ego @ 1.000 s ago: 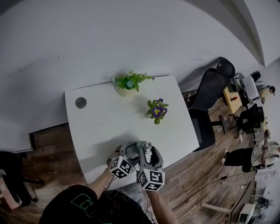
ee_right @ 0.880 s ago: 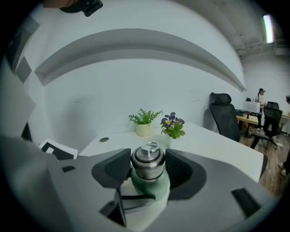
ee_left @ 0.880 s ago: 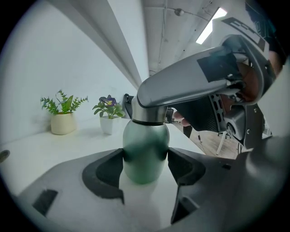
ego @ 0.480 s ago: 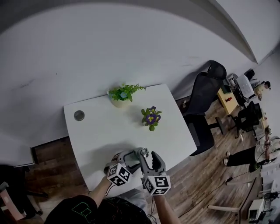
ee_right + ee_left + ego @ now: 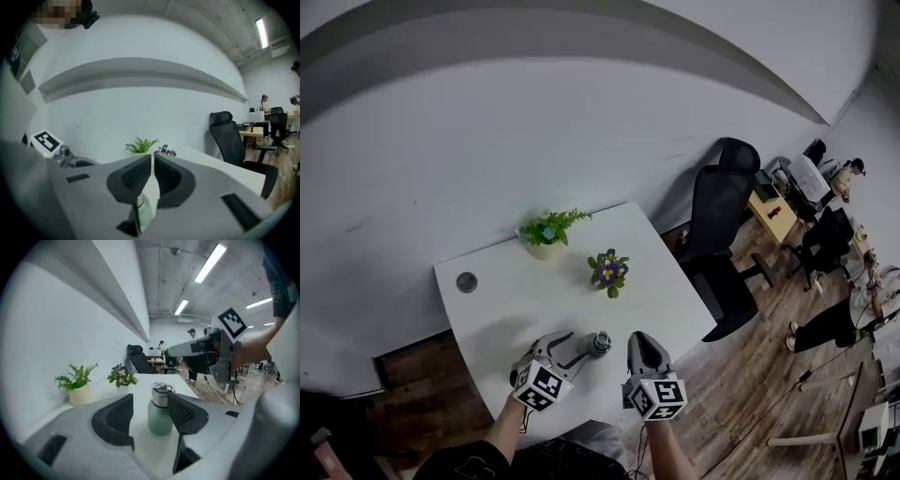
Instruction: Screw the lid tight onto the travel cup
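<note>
The travel cup, pale green with a silver lid on top, stands upright near the front edge of the white table. My left gripper is open. Its jaws have just been closing, and the cup sits at their tips, with table showing between it and the left pad. My right gripper hangs to the right of the cup, apart from it. Its jaws have just closed and are shut on nothing. The cup shows low beneath them.
A green plant in a cream pot and a small purple-flowered pot stand further back on the table. A round grommet sits at its back left. A black office chair is beyond the right edge, with wooden floor around it.
The right gripper has come off the cup's lid, moved right and closed its jaws. Both grippers have risen. The left jaws have narrowed around the cup.
</note>
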